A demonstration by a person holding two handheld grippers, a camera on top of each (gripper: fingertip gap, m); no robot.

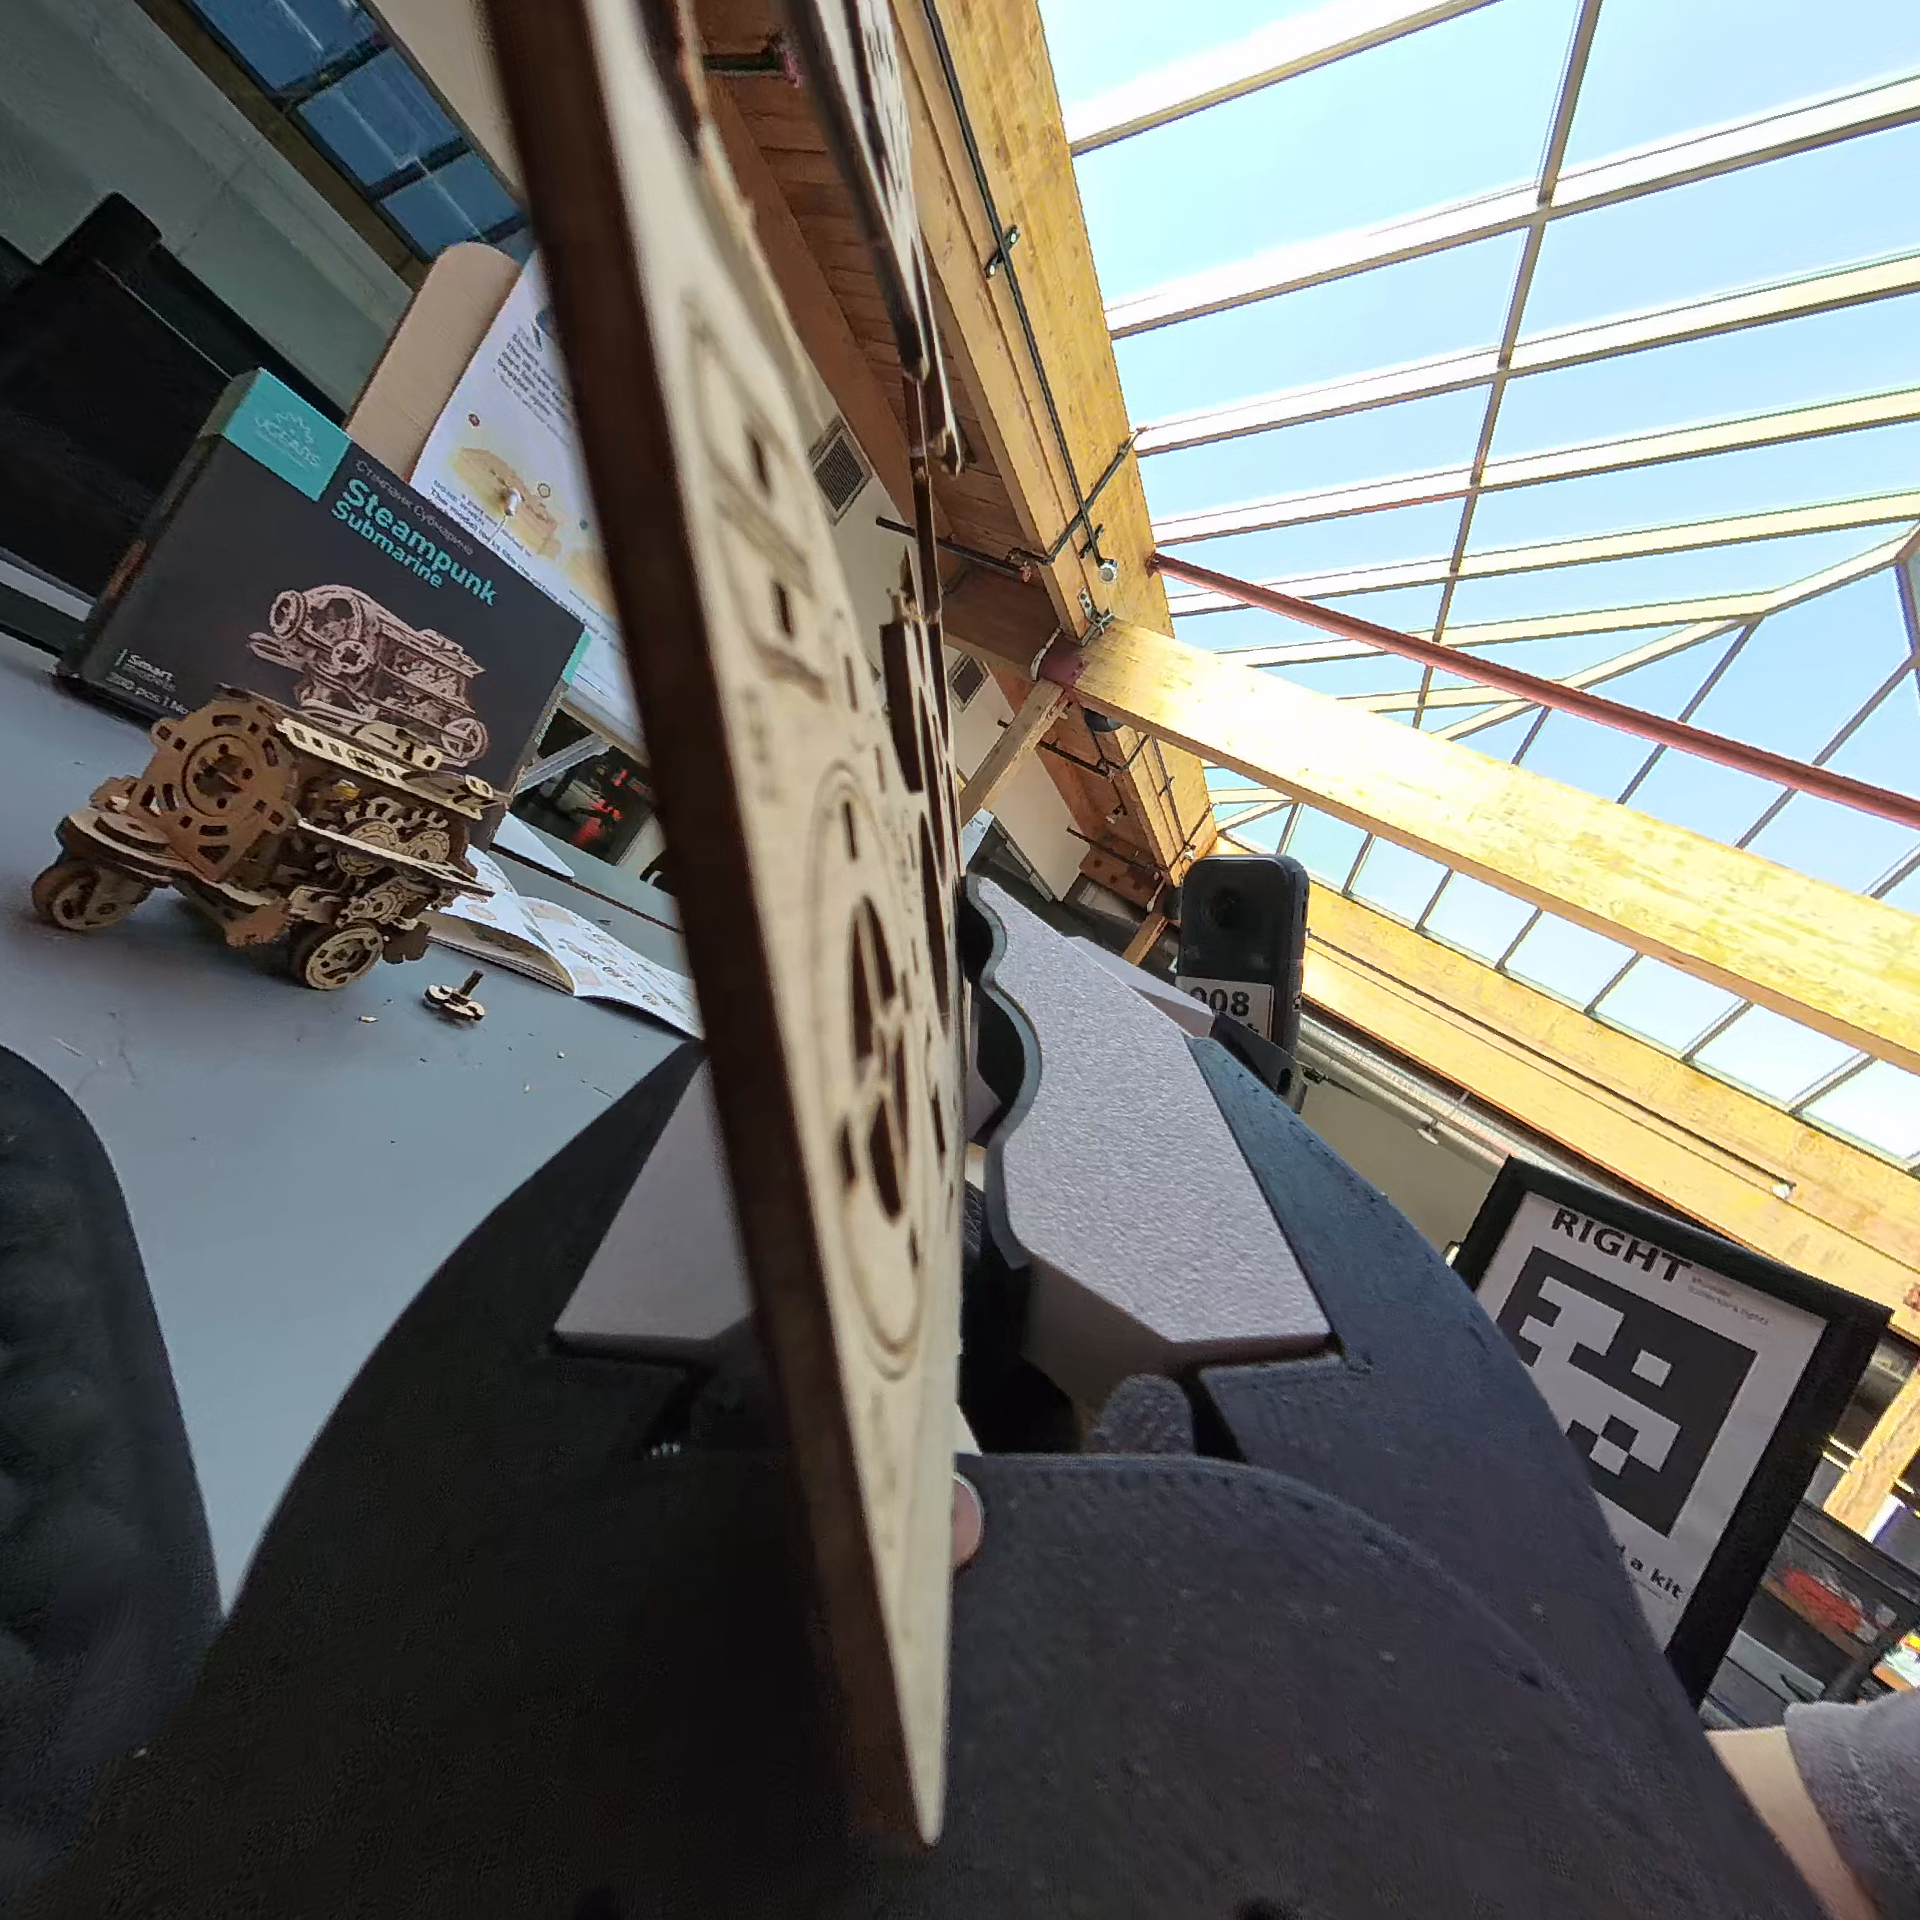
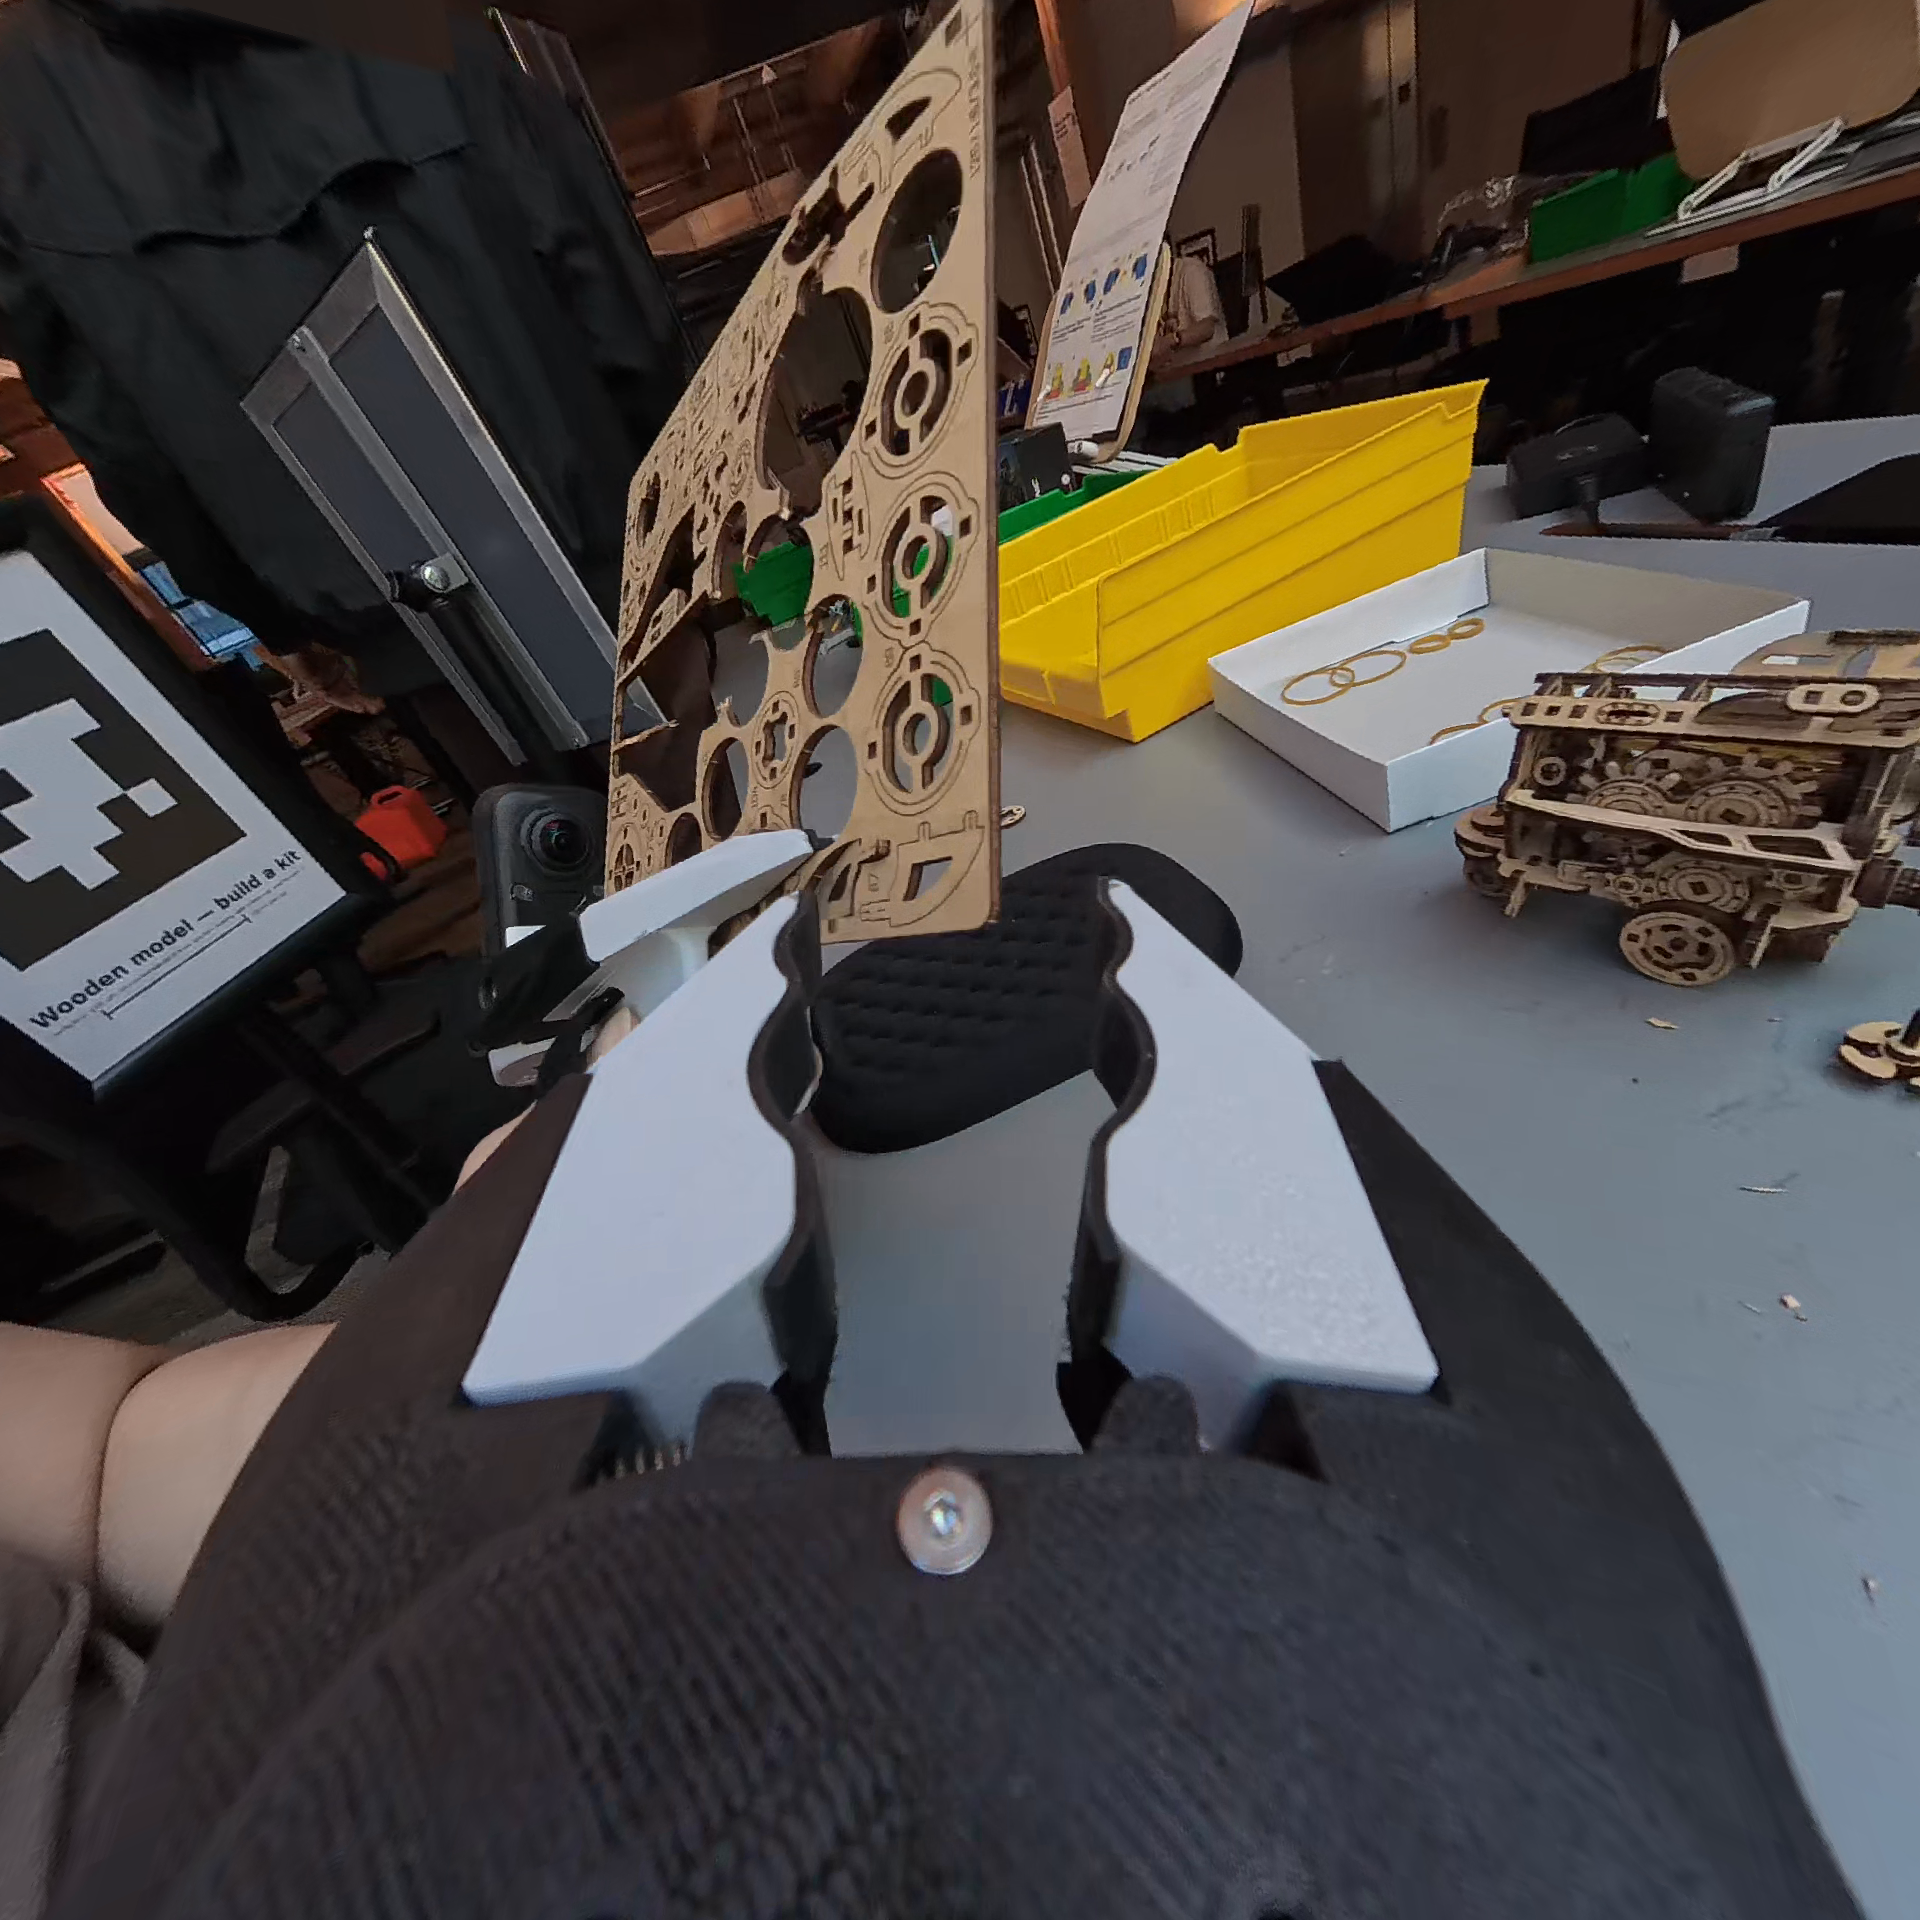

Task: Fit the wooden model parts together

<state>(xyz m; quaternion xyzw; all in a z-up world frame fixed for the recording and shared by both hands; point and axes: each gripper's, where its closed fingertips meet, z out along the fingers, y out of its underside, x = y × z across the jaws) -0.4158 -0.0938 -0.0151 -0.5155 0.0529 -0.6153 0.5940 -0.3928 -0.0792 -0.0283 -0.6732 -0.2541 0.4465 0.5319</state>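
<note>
Your left gripper (image 1: 831, 1122) clamps a wooden parts sheet (image 2: 831, 499) upright above the desk (image 2: 1455, 1143).
Right gripper (image 2: 956, 997) open, empty (just beside the sheet); a careless push could snap the thin sheet.

From my right wrist view, the parts sheet (image 2: 831, 520) stands upright just ahead of my right gripper (image 2: 961, 997), clamped at its lower edge by my left gripper (image 2: 769, 862). Right of the sheet on the table (image 2: 1455, 1091): bin (image 2: 1247, 561), then tray (image 2: 1455, 686), with the assembled model (image 2: 1704, 800) nearer me. In my left view the model stands before its box (image 1: 332, 582), a booklet (image 1: 561, 935) to its right.
</note>
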